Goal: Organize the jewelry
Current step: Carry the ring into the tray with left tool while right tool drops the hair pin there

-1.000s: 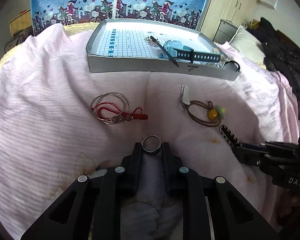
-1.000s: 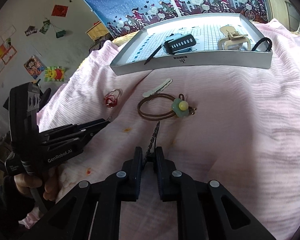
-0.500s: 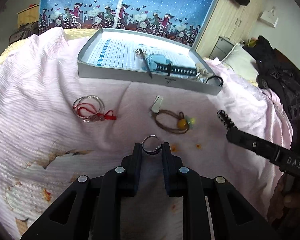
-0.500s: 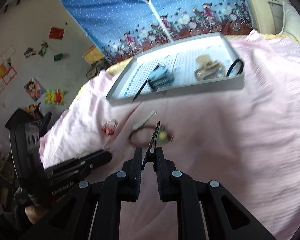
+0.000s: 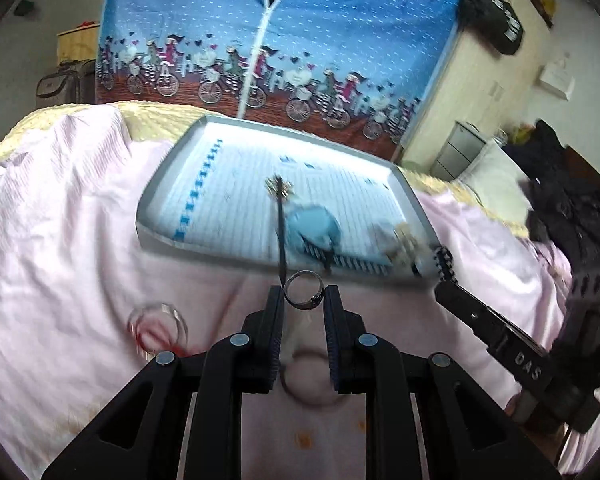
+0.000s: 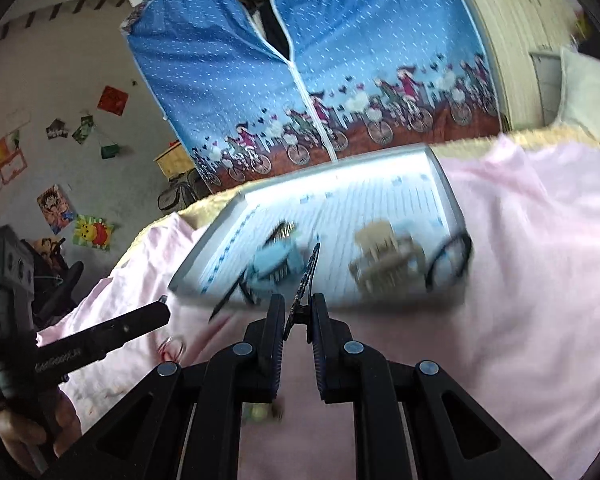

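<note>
My left gripper (image 5: 303,300) is shut on a silver ring (image 5: 302,294) and holds it in the air just before the near wall of the grey tray (image 5: 168,196). To its right, the right gripper (image 5: 444,268) comes in with a black toothed hair clip. In the right wrist view, my right gripper (image 6: 298,314) is shut on that black clip (image 6: 307,272), which stands upright before the tray (image 6: 446,196). The tray holds a blue watch (image 5: 312,228), a black hair stick (image 5: 281,220), a beige claw clip (image 6: 384,256) and a black hair tie (image 6: 448,260).
Silver bangles with a red cord (image 5: 156,324) and a brown hair tie (image 5: 312,394) lie on the pink bedspread (image 5: 60,240) near the left gripper. A blue fabric wardrobe (image 5: 280,40) stands behind the bed. Dark clothes (image 5: 568,200) are piled at the right.
Both grippers have risen off the bedspread and moved forward to the tray's near wall, the left carrying the ring and the right carrying the black clip.
</note>
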The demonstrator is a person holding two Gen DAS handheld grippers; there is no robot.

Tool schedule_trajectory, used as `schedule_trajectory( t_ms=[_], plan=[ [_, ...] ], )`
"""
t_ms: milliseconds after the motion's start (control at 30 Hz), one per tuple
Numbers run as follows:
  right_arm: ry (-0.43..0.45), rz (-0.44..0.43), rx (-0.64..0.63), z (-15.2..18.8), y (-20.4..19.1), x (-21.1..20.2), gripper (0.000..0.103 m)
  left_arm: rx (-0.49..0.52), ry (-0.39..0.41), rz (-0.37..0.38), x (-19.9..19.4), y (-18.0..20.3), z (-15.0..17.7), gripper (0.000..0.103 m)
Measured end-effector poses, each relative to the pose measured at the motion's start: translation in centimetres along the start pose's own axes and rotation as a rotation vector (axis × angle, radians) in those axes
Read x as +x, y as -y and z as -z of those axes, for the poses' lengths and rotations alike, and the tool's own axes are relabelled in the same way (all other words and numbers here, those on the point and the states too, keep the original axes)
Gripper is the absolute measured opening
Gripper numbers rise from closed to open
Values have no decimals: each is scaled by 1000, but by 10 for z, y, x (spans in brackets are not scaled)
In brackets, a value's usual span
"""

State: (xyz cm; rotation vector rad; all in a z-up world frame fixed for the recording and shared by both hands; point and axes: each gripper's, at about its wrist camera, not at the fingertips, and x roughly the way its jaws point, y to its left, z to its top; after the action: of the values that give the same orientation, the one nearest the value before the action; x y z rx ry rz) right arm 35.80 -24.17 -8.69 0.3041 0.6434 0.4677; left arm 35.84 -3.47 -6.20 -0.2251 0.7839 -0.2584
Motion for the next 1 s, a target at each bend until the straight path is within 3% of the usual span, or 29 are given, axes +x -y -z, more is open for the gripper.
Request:
schedule_trajectory(
  t_ms=[100, 367, 667, 833, 900, 1000],
  plan=[
    [6, 6, -40, -12, 1, 16, 13, -30, -8, -30, 19, -12, -18, 16],
    [-88, 11, -1, -15, 24, 67, 13, -31, -79, -86, 74, -39, -36, 16],
    [-134, 9, 34, -9, 34, 77, 14, -117, -95, -50, 95, -59, -38, 17],
    [-134, -3, 27, -8, 33, 77, 28, -145, -93, -39, 93, -62, -36, 17],
    [-127, -7, 15, -9, 31, 75, 42, -194, -92, -16, 90, -66, -36, 18],
    [-115, -4, -2, -11, 28, 72, 50, -292, -80, 31, 77, -75, -39, 31]
  ],
)
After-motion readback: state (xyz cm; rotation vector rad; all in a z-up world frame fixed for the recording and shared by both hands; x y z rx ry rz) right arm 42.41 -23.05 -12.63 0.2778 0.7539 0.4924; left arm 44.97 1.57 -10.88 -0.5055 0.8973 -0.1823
